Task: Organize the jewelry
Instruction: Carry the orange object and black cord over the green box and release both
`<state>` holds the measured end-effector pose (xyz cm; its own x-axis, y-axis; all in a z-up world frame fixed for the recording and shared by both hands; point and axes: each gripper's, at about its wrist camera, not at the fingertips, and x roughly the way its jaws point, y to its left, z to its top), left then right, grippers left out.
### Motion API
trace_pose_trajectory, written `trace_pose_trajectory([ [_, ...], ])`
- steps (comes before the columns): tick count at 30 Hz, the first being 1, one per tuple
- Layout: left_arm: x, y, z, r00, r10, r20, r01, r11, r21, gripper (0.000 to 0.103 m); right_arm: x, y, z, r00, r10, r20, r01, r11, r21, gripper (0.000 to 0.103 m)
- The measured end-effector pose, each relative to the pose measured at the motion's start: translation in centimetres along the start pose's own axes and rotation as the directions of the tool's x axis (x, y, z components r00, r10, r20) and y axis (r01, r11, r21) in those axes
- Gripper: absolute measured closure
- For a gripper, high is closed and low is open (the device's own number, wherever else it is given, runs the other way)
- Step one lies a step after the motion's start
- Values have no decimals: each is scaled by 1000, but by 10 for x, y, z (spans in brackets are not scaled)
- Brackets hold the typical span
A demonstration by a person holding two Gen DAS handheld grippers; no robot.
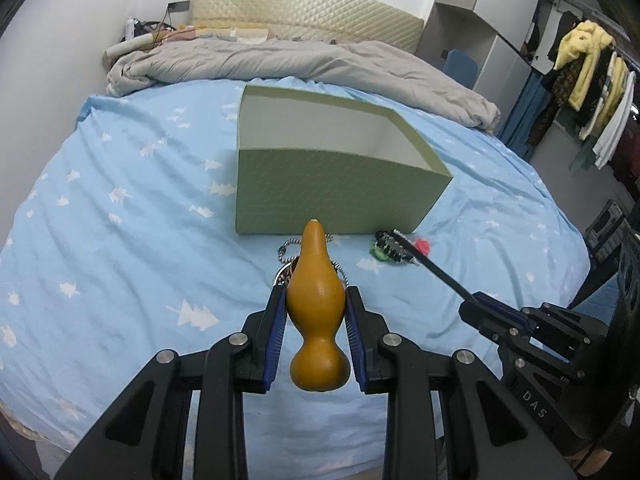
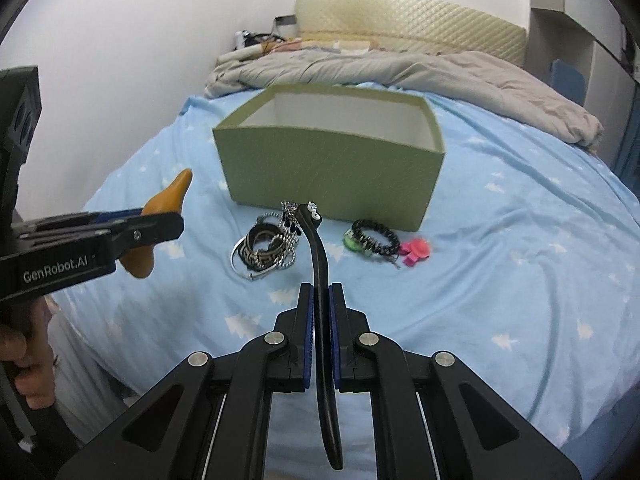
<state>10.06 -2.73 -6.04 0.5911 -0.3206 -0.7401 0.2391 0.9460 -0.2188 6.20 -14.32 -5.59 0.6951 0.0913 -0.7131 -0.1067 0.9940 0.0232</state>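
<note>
- Left gripper (image 1: 316, 300): jaws clamped on the waist of a gourd-shaped ornament (image 1: 316, 304), ochre, smooth and matte, narrow tip pointing toward the box.
- Right gripper (image 2: 320, 300): jaws together on a thin black curved hair clip (image 2: 319, 256), small white trim at its far end.
- Green box (image 2: 332, 168): open top, textured card outside, plain white inside, on the bed (image 2: 500, 260) just beyond the jewelry; its floor is hidden from both views.
- On the sheet, just before the box: a heap of bangles and ball chain (image 2: 264, 248), metal and dark leather-like bands; to the right a black beaded bracelet (image 2: 374, 236) over something green, and a pink piece (image 2: 416, 252) beside it.
- Judgement: step in hand is carrying both held items to the box. Clear the near wall before tipping down; release low inside, 1 item at a time, so the hard gourd does not strike the clip.
- Rounded gourd may slip between the pads; keep it level.
</note>
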Motion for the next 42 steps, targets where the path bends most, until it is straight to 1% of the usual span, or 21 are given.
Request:
trace_pose_trajectory([
  [5, -15, -5, 11, 999, -5, 39, 4, 1000, 20, 74, -14, 2, 14, 999, -10, 47, 9, 1000, 12, 98],
  [11, -21, -13, 33, 998, -19, 63, 16, 998, 54, 74, -33, 2, 41, 991, -25, 134, 20, 999, 36, 98],
  [16, -20, -18, 58, 996, -24, 83, 17, 996, 85, 74, -45, -3, 72, 977, -37, 210, 26, 998, 57, 98],
  [20, -20, -24, 82, 991, -7, 133, -8, 993, 115, 74, -45, -8, 97, 971, -39, 236, 25, 998, 64, 98],
  [23, -13, -25, 102, 989, 1, 148, -20, 992, 124, 74, -37, -12, 122, 967, -50, 250, 33, 997, 72, 98],
  [27, 6, -21, 133, 992, 7, 128, -23, 992, 123, 74, -21, -18, 147, 969, -73, 236, 57, 996, 74, 98],
  [29, 18, -15, 148, 994, 16, 105, -28, 993, 114, 74, -7, -25, 159, 976, -84, 203, 69, 994, 82, 98],
  [31, 33, -7, 163, 998, 11, 65, -17, 995, 94, 74, 12, -34, 170, 985, -79, 154, 64, 993, 96, 98],
  [32, 40, -4, 170, 999, 17, 48, -22, 996, 89, 74, 18, -37, 172, 987, -77, 141, 63, 993, 96, 98],
  [33, 49, -1, 178, 999, 34, 26, -37, 995, 95, 74, 27, -40, 176, 991, -71, 115, 61, 994, 91, 98],
  [34, 55, 1, 181, 999, 35, 5, -36, 995, 89, 74, 39, -44, 180, 994, -63, 85, 55, 994, 89, 98],
  [35, 65, 5, 187, 999, 20, -45, -17, 998, 65, 74, 48, -47, 183, 996, -59, 64, 53, 995, 89, 98],
  [36, 76, 9, 192, 996, 4, -91, 0, 999, 44, 74, 61, -51, 186, 999, -43, 31, 41, 995, 89, 98],
  [37, 83, 11, 194, 993, 6, -114, -1, 999, 37, 74, 71, -54, 187, 999, -32, 5, 32, 996, 88, 98],
  [39, 99, 14, 199, 987, 33, -157, -28, 999, 31, 74, 90, -59, 188, 999, -25, -42, 29, 996, 83, 98],
  [42, 120, 18, 200, 975, 46, -218, -40, 999, 31, 74, 112, -64, 185, 995, -8, -104, 17, 996, 86, 98],
])
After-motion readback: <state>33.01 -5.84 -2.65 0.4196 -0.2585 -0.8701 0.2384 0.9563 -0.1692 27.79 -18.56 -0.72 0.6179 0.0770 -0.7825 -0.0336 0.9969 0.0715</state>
